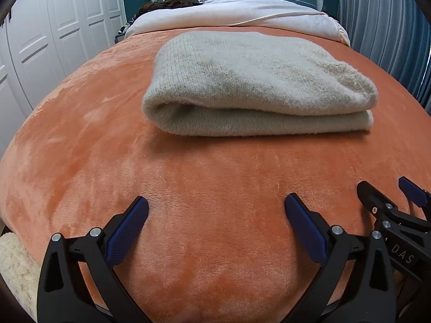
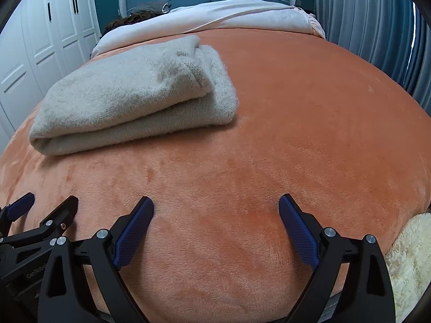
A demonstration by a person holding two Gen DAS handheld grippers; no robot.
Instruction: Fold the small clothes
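Orange fleece blanket [image 1: 215, 228] lies right under both sets of fingers. My left gripper [image 1: 216, 212] is spread wide, released, nothing between the blue pads; tips rest at or just above the fleece, contact unclear. My right gripper [image 2: 216, 211] likewise spread and empty, just beside the left one. Folded grey knit garment [image 1: 253, 86] lies on the blanket, apart from both grippers: at 12 o'clock from the left wrist, at 10 o'clock from the right wrist [image 2: 134, 94]. Two layers are visible along its near edge. White duvet [image 1: 237, 13] beyond it at 12. Cream fluffy fabric [image 2: 412, 258] at 4 o'clock, off the blanket's edge.
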